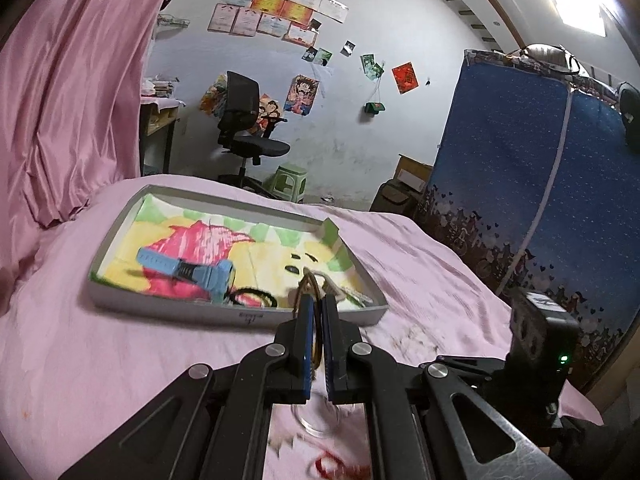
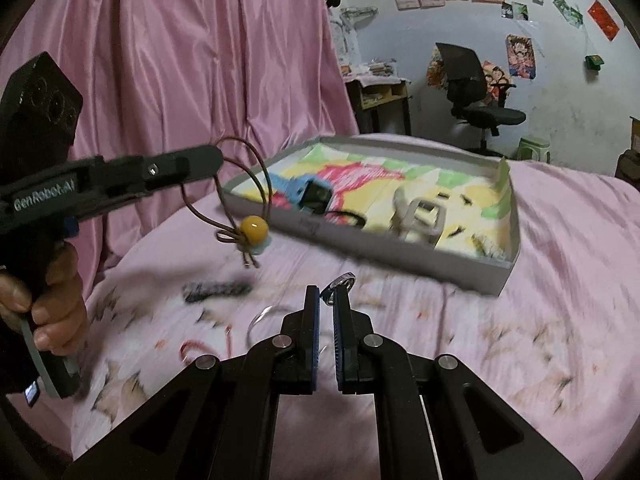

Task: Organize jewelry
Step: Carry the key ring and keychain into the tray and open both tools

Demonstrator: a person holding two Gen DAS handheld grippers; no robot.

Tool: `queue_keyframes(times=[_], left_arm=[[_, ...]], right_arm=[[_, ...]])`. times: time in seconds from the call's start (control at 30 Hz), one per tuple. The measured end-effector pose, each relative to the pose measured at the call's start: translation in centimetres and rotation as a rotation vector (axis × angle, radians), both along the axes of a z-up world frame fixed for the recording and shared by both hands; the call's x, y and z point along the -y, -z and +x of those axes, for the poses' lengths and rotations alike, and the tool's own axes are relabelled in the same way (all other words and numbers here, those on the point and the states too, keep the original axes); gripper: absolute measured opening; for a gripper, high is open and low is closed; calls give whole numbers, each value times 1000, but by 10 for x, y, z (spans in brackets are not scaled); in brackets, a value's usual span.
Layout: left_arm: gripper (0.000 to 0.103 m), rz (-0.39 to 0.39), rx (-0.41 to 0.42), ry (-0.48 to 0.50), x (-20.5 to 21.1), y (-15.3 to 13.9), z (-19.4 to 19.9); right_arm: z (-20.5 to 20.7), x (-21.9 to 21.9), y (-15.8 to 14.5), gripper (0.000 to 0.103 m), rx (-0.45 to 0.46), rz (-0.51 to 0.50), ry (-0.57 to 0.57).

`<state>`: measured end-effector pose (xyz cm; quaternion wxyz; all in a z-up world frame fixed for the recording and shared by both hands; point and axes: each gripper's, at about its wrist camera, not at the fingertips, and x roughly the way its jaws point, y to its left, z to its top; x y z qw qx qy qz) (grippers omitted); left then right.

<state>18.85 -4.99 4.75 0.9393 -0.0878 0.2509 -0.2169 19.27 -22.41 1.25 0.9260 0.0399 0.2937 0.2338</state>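
Note:
My left gripper [image 1: 318, 300] is shut on a brown cord necklace [image 1: 307, 285], held just short of the grey tray's near wall [image 1: 224, 309]. In the right wrist view the left gripper [image 2: 212, 157] holds the cord in the air, and its yellow bead [image 2: 254, 227] dangles left of the tray [image 2: 400, 249]. My right gripper [image 2: 326, 293] is shut on a small silver ring [image 2: 344, 280] above the pink bedsheet. In the tray lie a blue watch [image 2: 308, 194], a black hair tie [image 2: 349, 216] and a white watch [image 2: 420, 216].
On the sheet lie a dark bracelet [image 2: 216, 290], a clear bangle [image 2: 262, 320] and a red string [image 2: 192, 347]. A pink curtain [image 2: 180, 60] hangs behind the bed. A hand [image 2: 52, 304] grips the left gripper's handle. An office chair [image 1: 244, 124] and a blue mattress [image 1: 520, 152] stand beyond.

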Motion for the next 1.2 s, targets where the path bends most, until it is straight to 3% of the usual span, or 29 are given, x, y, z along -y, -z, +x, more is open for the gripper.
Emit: queue_keyframes(times=[0.3, 0.5, 0.73, 0.9, 1.2], left_arm=[[5, -30, 10, -27, 15, 1, 56], [5, -15, -57, -56, 23, 18, 87], [5, 25, -150, -62, 29, 32, 105], [5, 90, -227, -113, 31, 40, 111], [5, 102, -279, -125, 25, 47, 107]], right_arm=[[49, 26, -16, 6, 58, -7, 113], [83, 41, -5, 6, -25, -14, 193], [101, 39, 12, 6, -120, -23, 206], [103, 40, 16, 6, -147, -31, 213], [103, 43, 20, 7, -171, -26, 214]])
